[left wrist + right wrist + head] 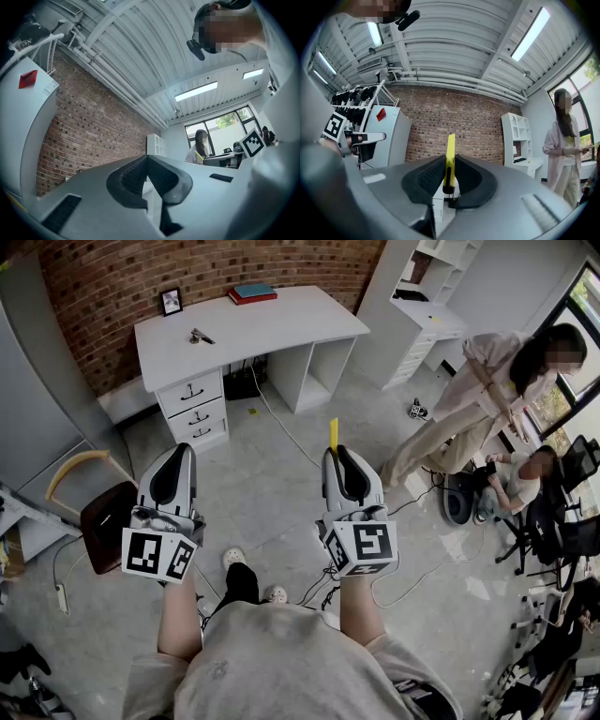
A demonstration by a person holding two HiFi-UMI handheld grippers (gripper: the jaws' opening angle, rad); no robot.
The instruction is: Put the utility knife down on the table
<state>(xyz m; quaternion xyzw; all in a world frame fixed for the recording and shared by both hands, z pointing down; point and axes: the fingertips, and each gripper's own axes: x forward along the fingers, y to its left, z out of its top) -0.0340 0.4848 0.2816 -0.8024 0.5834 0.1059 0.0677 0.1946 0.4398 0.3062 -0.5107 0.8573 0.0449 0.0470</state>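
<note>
One yellow utility knife (450,154) sits clamped in the right tool (339,460).

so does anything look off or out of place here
Nothing spilled or broken. A cable trails loose across the floor from the desk, and the utility knife stands upright in the shut right claw, not yet set down.

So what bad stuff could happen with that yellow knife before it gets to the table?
The utility knife sticks up out of the right gripper, held only by a pinch, so it might slip and fall. The white table is across the floor, where a cable could trip the carrier. A standing person is nearby, so wide swings seem risky.
</note>
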